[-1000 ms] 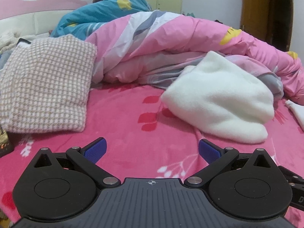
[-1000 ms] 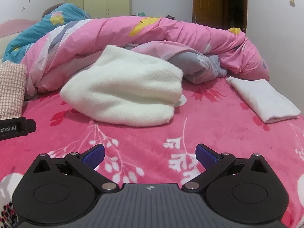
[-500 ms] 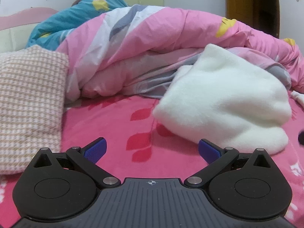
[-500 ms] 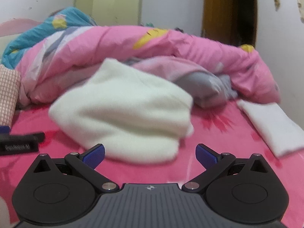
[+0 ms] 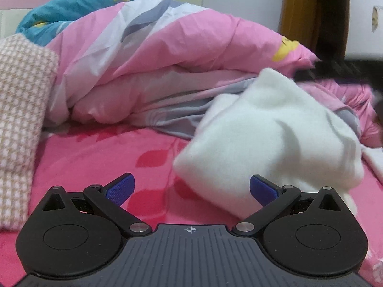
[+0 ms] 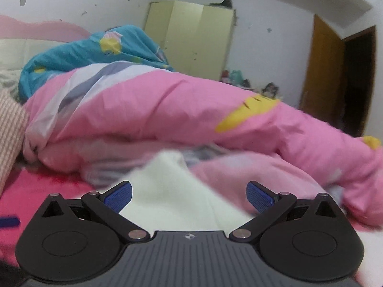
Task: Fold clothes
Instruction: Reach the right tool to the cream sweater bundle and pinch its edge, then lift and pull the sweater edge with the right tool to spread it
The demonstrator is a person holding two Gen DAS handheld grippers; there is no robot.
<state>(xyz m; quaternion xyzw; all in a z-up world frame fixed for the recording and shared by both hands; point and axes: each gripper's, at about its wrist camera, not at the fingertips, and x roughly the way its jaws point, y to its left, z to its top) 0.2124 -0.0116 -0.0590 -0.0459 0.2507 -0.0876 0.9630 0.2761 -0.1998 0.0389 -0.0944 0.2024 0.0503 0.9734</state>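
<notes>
A white fleece garment (image 5: 270,138) lies bunched on the pink floral bedsheet (image 5: 100,157), leaning against the rolled quilt. My left gripper (image 5: 191,189) is open; the garment's near corner reaches between its blue fingertips, nearer the right one. In the right wrist view the same white fleece garment (image 6: 172,191) fills the space between and under the fingers of my right gripper (image 6: 189,193), which is open and very close above it. Whether either gripper touches the fleece is unclear.
A rolled pink quilt (image 5: 167,67) with a blue part (image 6: 83,55) runs across the bed behind the garment. A checked pillow (image 5: 21,110) lies at the left. A yellow wardrobe (image 6: 191,43) and a brown door (image 6: 335,76) stand at the far wall.
Both grippers have moved forward toward the white fleece. The right one now sits right over it, its view tilted up. Both stay open.
</notes>
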